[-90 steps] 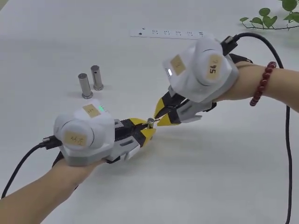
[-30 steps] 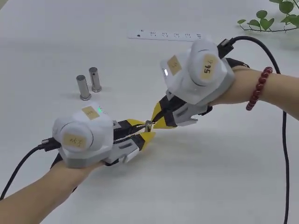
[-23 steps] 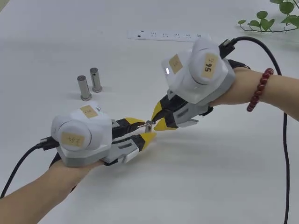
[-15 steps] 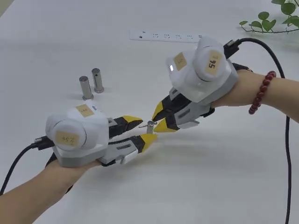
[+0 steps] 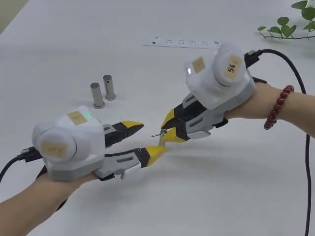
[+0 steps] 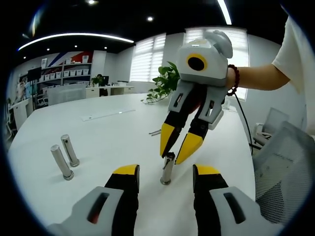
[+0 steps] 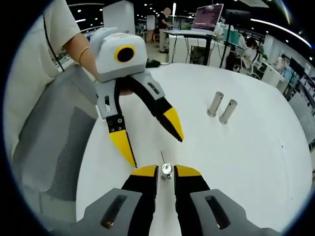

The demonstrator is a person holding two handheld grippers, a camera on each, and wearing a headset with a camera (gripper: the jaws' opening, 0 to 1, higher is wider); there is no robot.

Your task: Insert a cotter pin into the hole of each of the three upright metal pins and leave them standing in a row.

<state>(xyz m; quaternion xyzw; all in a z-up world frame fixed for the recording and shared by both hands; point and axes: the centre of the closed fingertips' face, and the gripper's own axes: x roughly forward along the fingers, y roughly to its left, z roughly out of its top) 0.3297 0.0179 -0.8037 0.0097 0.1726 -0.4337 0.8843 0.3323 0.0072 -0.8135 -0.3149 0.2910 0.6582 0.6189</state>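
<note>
Metal pin upright on worktop, cotter pin jutting from its head. Right tongs flank that head closely; clamped or just clear, cannot tell. Left tongs wide apart, pin just ahead of their gap, untouched. Two other pins stand well beyond the left tongs, seemingly bare. Judged: first insertion about done. Next: let go without tipping the pin, fetch another cotter.

Broad white desk, long white power strip near its far edge, green leafy plant, bright windows with blinds, curved ceiling light strip, shelves of white bins, grey mesh chair
</note>
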